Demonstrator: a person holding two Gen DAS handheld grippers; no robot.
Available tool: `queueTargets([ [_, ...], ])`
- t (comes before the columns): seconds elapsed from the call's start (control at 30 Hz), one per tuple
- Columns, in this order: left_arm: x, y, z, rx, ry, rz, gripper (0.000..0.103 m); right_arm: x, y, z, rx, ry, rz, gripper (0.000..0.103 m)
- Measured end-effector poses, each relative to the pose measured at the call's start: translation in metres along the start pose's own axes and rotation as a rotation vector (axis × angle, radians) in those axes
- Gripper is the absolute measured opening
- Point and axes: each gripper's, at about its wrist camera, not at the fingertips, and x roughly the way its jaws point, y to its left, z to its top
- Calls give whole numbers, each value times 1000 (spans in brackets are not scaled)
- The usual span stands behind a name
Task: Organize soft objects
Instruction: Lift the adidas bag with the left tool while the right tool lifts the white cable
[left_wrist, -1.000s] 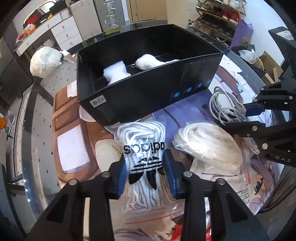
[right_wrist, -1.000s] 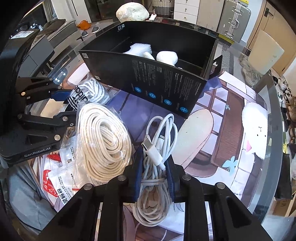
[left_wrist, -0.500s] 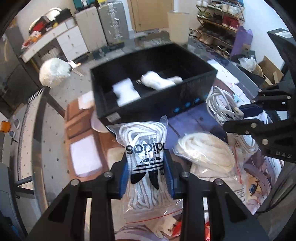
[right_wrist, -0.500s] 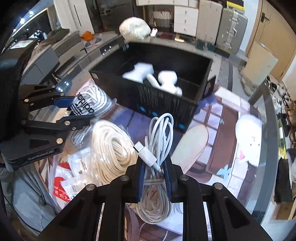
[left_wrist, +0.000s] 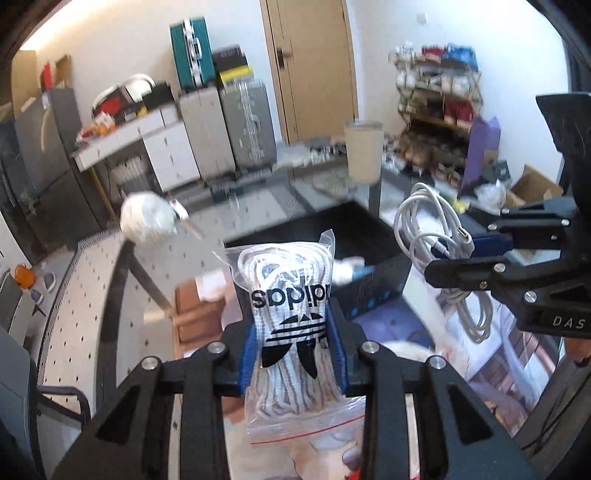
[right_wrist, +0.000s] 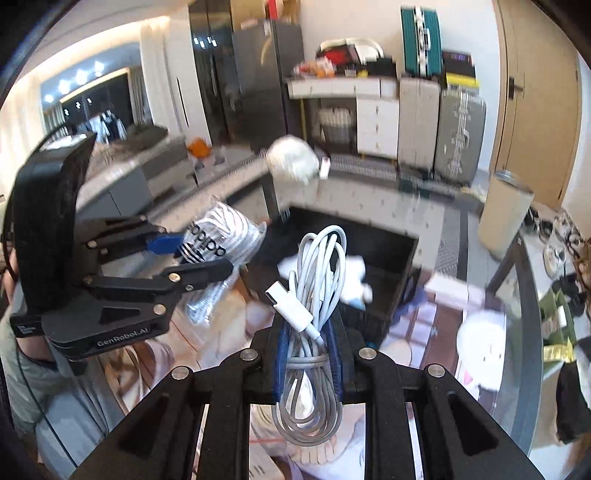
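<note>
Both loads ride above the table — left gripper (left_wrist: 293, 356) clamped on the bagged adidas laces (left_wrist: 290, 314), right gripper (right_wrist: 306, 354) on the coiled USB cable (right_wrist: 314, 295) — black box (right_wrist: 391, 254) ahead and below both.

White walls, wooden door (left_wrist: 308, 66), suitcases (left_wrist: 225, 125), perhaps a shoe rack (left_wrist: 437, 107).

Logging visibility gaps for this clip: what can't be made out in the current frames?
- Black box contents: motion-blurred white shapes in the right wrist view; mostly hidden behind the adidas bag in the left wrist view.
- Bag's lower end: behind the left tongs.
- Table items under the white cable: blurred, covered by the right tongs.
</note>
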Motion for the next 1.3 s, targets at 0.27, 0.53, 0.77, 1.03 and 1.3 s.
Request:
queueTargets([
  [0.27,-40,5,7,-11,-232,10,32,-42,13,6,-15,-268,-61,19],
  [0.53,-64,14,7,-28,-368,31,33,-56,28,4,-29,-352,-97,19],
  [0.77,-61,30,17,-79,-394,15,33,-49,28,15,-30,-360,-111,19],
  [1.03,-54,45,39,-117,-442,31,33,-30,28,40,-47,-381,-118,19],
  [1.3,-28,64,63,-182,-420,43,33,0,17,67,-19,-350,-109,19],
])
